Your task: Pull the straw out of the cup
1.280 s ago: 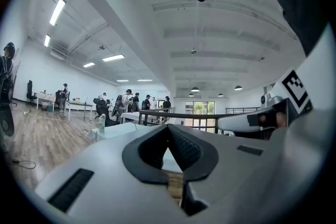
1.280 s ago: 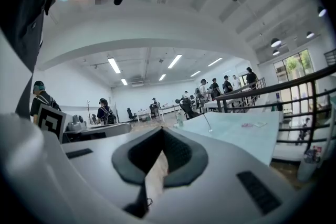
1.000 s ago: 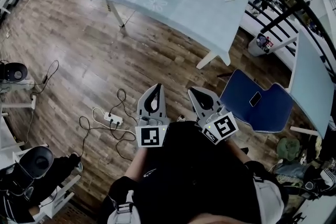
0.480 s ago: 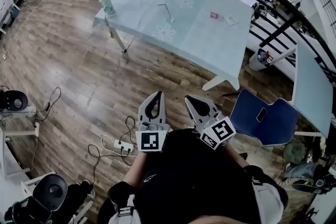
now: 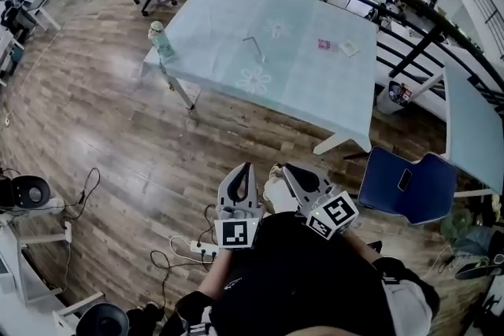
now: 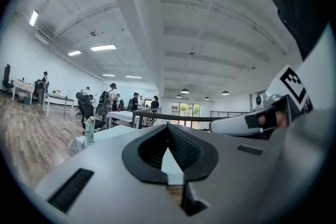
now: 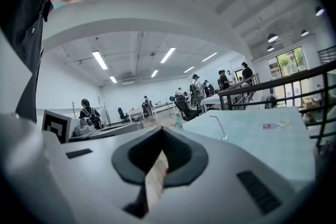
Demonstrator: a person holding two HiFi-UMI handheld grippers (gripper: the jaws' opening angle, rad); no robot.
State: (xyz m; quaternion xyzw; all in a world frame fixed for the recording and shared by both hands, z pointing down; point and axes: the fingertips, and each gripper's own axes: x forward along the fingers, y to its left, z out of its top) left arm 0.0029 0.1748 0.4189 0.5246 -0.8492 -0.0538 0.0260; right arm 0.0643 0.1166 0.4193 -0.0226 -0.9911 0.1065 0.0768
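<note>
A thin bent straw [image 5: 253,46] stands up from a small clear cup [image 5: 261,57] near the middle of the table's pale blue cloth [image 5: 299,83]. In the right gripper view the straw [image 7: 218,126] shows far ahead on the cloth. My left gripper [image 5: 244,168] and right gripper [image 5: 288,169] are held side by side close to my body, over the wooden floor and well short of the table. Both are shut with nothing between the jaws. In the left gripper view the shut jaws [image 6: 168,129] point level toward the table.
A bottle [image 5: 161,39] stands at the table's left corner, and two small cards [image 5: 327,46] lie on its far right. A blue chair [image 5: 409,185] stands right of me. A power strip and cables [image 5: 205,248] lie on the floor by my feet. A railing [image 5: 409,4] runs behind the table.
The table has come nearer and sits lower in the head view as I walked toward it. Both grippers stayed shut and empty in front of my body.
</note>
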